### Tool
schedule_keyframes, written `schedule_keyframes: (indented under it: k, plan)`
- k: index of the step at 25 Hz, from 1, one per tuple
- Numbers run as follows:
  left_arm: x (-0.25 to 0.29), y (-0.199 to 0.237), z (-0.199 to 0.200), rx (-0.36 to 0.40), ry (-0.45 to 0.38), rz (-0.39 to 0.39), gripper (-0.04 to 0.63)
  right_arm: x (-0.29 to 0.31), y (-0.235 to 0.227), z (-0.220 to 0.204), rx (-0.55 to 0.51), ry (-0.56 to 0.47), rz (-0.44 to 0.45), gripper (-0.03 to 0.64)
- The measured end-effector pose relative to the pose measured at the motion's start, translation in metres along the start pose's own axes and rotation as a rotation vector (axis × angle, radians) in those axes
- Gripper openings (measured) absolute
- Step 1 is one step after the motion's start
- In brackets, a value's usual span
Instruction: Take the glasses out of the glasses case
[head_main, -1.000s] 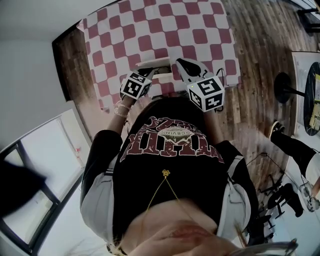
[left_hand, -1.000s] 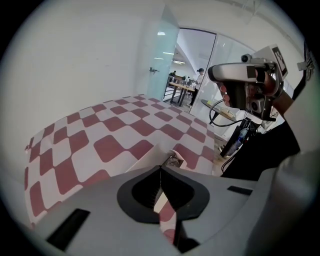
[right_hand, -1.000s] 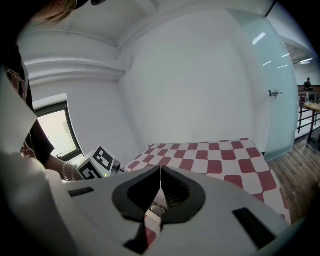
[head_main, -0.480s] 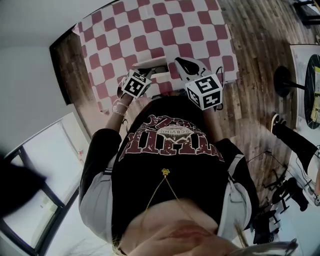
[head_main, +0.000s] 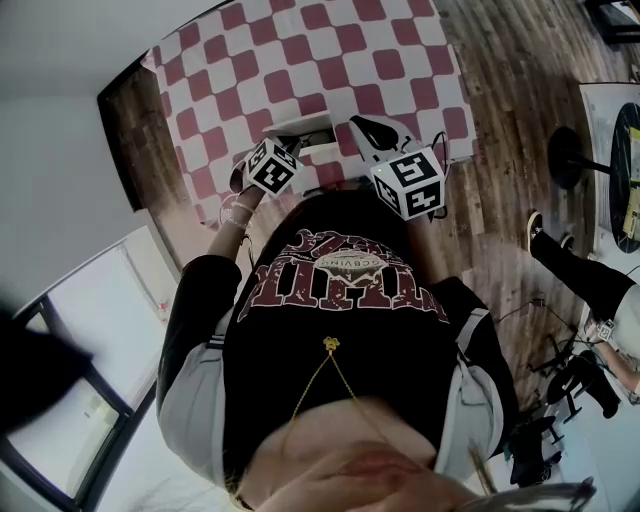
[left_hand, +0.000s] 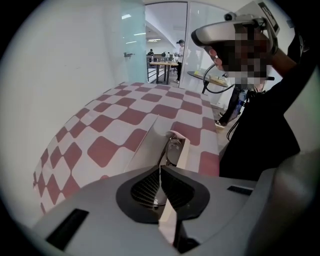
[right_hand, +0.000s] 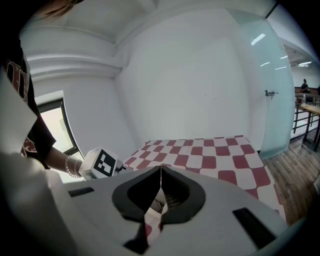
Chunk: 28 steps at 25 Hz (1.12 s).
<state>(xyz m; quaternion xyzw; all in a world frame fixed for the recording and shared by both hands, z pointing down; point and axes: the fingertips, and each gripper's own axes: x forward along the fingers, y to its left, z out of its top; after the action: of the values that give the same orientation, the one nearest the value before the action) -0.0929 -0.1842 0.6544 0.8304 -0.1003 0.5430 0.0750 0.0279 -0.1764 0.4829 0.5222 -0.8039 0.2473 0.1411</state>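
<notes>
Left gripper (left_hand: 160, 174) jaws clamped on white glasses case (left_hand: 145, 145) wall, glasses (left_hand: 173, 150) inside. Right gripper (right_hand: 160, 174) jaws pressed together, checkered tablecloth (right_hand: 210, 150) beyond.

Only the black shirt (head_main: 345, 290) bears lettering, upside down, seemingly illegible here.

A red-and-white checked tablecloth (head_main: 300, 60) covers the tabletop, which stands on a dark wood-plank floor (head_main: 510, 90) beside a white wall (right_hand: 190, 85). A dark-framed window (head_main: 90, 330) shows low at the left of the head view. The wearer's black T-shirt (head_main: 340, 330) carries a red-and-white print, and a thin gold chain (head_main: 330, 375) lies over it. To the right, a round black stand base (head_main: 567, 165) sits on the floor near a bystander's shoe (head_main: 537, 225). A frosted glass partition (right_hand: 270, 85) rises past the tabletop's far end.
</notes>
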Motion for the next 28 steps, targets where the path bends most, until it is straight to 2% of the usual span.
schedule_keyframes:
  k: [6,8,14,28]
  plan:
    - [0.002,-0.006,0.002,0.068,0.026,-0.003,0.014,-0.003,-0.003,-0.005,0.006,0.007,-0.006,0.020]
    - [0.002,-0.007,0.003,0.111,0.046,0.004,0.038,-0.005,-0.004,-0.006,0.008,0.008,-0.007,0.020]
    - [0.004,-0.012,0.005,0.247,0.102,0.007,0.049,-0.007,-0.007,-0.010,0.019,0.009,-0.016,0.020]
    - [0.009,-0.016,0.004,0.407,0.278,-0.046,0.054,-0.019,-0.018,-0.014,0.053,-0.016,-0.039,0.020]
